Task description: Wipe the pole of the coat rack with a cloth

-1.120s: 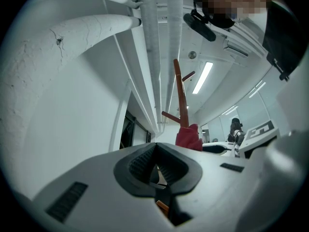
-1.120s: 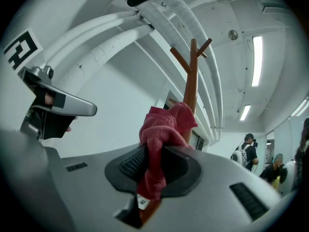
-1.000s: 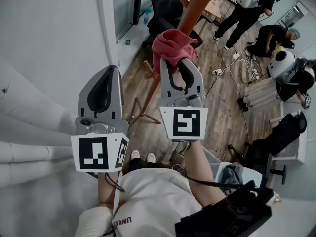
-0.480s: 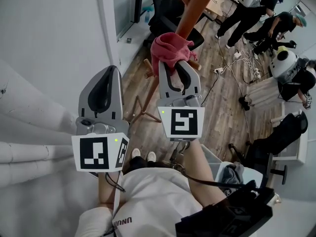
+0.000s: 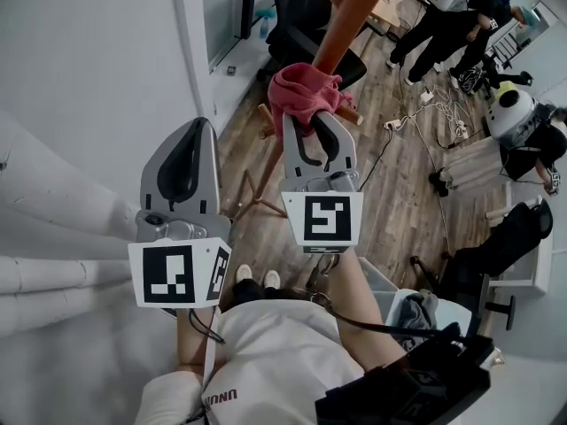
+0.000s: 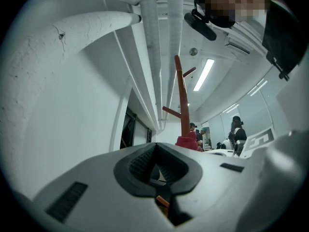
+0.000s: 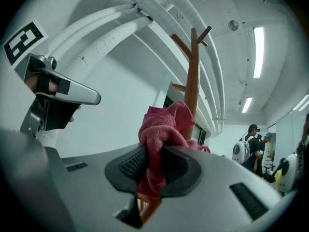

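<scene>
Right gripper (image 5: 310,120): jaws closed on a pink cloth (image 5: 299,94). The bunched cloth is pressed against the near side of the coat rack pole (image 5: 347,27), well above the rack's splayed feet (image 5: 255,200) on the wooden floor (image 5: 399,193). In the right gripper view the cloth fills the jaw gap and hangs down through it, with the pole rising just behind, touching it.

Left gripper (image 5: 198,129): jaws together, nothing between them. It is held clear of the pole, to its left, beside the white wall.

Around:
- White pipes (image 5: 53,224) run along the wall at left.
- A black office chair (image 5: 297,3) stands behind the pole toward the floor's far edge.
- Loose cables (image 5: 438,118) lie on the floor right of the pole.
- People (image 5: 447,11) are at the far right corner, and a round white pack (image 5: 509,113) is near them.
- Nothing stands between either gripper and the pole.

Hidden or unclear:
- The pole's top is cut off by the head view's upper edge.
- Its lower run is covered by the right gripper.
- The right jaw tips are buried in cloth.
- Near the floor's right edge is a pale box-like thing (image 5: 390,290) with grey-blue fabric (image 5: 416,312) in it, half covered by the person's arm. I cannot tell more.
</scene>
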A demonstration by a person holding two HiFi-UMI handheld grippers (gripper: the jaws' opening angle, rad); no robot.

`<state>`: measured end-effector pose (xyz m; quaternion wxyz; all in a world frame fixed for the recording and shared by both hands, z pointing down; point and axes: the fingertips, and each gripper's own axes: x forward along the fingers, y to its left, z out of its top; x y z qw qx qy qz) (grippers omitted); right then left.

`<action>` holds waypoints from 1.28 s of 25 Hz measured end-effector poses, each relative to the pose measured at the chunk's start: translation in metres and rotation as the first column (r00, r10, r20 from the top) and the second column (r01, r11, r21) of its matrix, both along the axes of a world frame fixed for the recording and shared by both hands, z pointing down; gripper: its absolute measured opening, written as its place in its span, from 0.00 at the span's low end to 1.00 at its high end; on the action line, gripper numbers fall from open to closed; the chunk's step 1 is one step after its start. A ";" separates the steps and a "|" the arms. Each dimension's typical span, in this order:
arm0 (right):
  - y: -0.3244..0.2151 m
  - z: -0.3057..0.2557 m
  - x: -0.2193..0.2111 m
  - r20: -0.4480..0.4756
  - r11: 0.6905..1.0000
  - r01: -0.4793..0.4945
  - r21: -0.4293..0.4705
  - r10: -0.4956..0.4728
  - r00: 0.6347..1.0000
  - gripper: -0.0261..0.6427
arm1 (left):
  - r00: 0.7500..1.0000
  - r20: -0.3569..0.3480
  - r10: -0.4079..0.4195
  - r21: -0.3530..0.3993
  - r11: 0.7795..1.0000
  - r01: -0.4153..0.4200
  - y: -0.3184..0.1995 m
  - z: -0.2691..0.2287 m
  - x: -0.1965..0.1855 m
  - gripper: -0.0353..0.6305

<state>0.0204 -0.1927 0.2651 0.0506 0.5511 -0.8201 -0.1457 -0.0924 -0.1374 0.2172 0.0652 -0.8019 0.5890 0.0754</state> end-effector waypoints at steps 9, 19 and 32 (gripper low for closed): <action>0.000 0.011 0.000 -0.006 1.000 0.001 -0.027 -0.001 1.000 0.14 | 1.000 -0.001 0.002 -0.005 1.000 -0.002 0.000 0.003 0.001 0.07; -0.001 0.022 -0.003 -0.010 0.999 0.003 -0.052 -0.003 1.000 0.14 | 1.000 -0.001 0.002 -0.016 1.000 -0.002 -0.002 0.007 0.001 0.07; -0.001 0.037 0.000 -0.013 0.997 -0.009 -0.083 0.008 1.000 0.14 | 1.000 0.003 0.004 -0.028 1.000 -0.004 -0.004 0.012 0.001 0.07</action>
